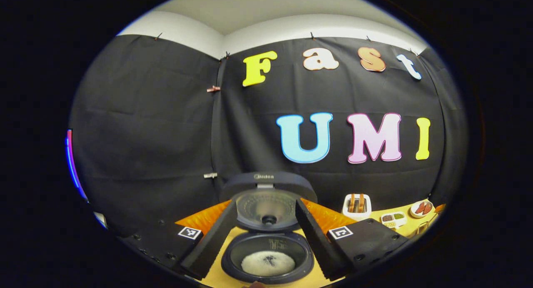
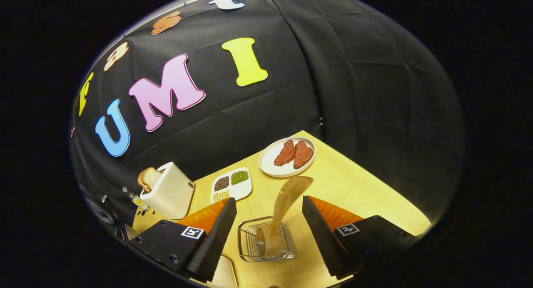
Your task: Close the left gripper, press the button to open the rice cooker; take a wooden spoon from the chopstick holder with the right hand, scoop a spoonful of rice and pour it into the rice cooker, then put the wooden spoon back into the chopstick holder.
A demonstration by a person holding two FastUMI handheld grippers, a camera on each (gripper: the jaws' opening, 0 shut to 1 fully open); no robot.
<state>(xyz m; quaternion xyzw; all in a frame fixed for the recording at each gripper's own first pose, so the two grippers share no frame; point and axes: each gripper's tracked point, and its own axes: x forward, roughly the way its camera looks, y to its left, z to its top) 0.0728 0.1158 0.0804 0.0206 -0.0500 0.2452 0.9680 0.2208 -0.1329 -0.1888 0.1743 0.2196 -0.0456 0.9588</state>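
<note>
since rice cooker (image 1: 266, 238) lid stands up, rice showing in pot, and wooden spoon (image 2: 283, 213) stands in chopstick holder (image 2: 266, 240) with nothing gripping it, judge task at last step or done. your right gripper (image 2: 268, 234) straddles holder, jaws open, apart from spoon. your left gripper (image 1: 266, 238) frames cooker, jaws open, empty. next: lift right hand straight up, clear of handle. yellow table (image 2: 354, 188) carries toaster (image 2: 170, 192), grain tray (image 2: 232, 184), plate (image 2: 268, 163); black cloth booth wall behind.

Wooden spoon (image 2: 278, 221) — blurred; toaster (image 2: 170, 191) hides a small bottle's (image 2: 134, 199) base.
</note>
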